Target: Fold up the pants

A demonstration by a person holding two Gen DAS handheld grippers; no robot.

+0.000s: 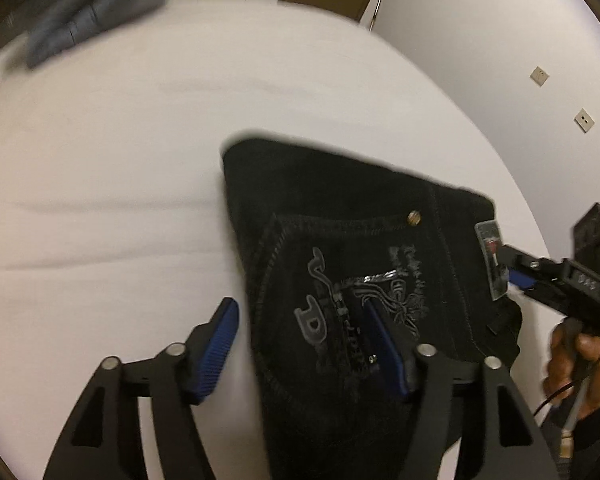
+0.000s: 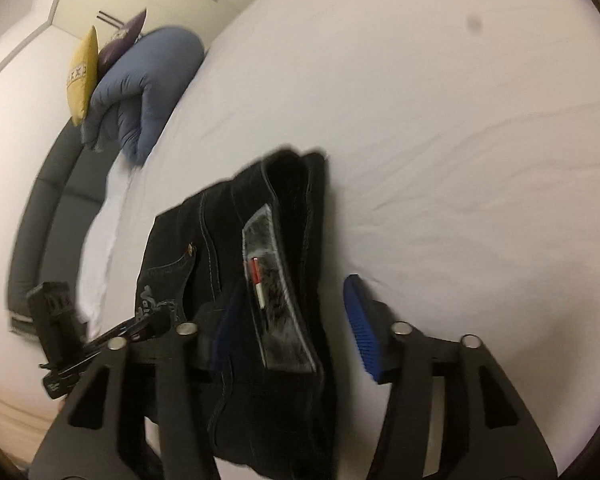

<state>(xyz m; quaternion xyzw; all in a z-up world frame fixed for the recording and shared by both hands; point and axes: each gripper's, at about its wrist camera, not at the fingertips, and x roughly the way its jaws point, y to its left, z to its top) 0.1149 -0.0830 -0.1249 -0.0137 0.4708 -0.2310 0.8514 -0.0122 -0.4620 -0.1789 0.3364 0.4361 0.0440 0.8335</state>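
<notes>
While both of our grippers hover low over a white bed (image 1: 120, 160), a pair of black pants (image 1: 340, 240) lies folded into a compact bundle on the sheet. From the left wrist view, the left gripper (image 1: 304, 344) has its blue-padded fingers (image 1: 216, 348) spread wide; one finger sits over bare sheet and the other over the pants' back pocket, which carries pale embroidery (image 1: 360, 304) and a brass rivet (image 1: 414, 217). At the right edge of that view, the right gripper (image 1: 512, 268) reaches the waistband beside a rectangular label (image 1: 490, 260), and we can see the bare hand (image 1: 580, 364) holding it. From the right wrist view, the right gripper (image 2: 292, 332) also has its fingers (image 2: 362, 324) spread, straddling the waistband end of the pants (image 2: 260, 260), with the label (image 2: 276, 292) between them. The left gripper (image 2: 140, 330) shows at lower left. A blue-grey pillow (image 2: 148, 88), a yellow cushion (image 2: 82, 76) and a purple cushion (image 2: 122, 42) sit by the dark headboard (image 2: 40, 208).
</notes>
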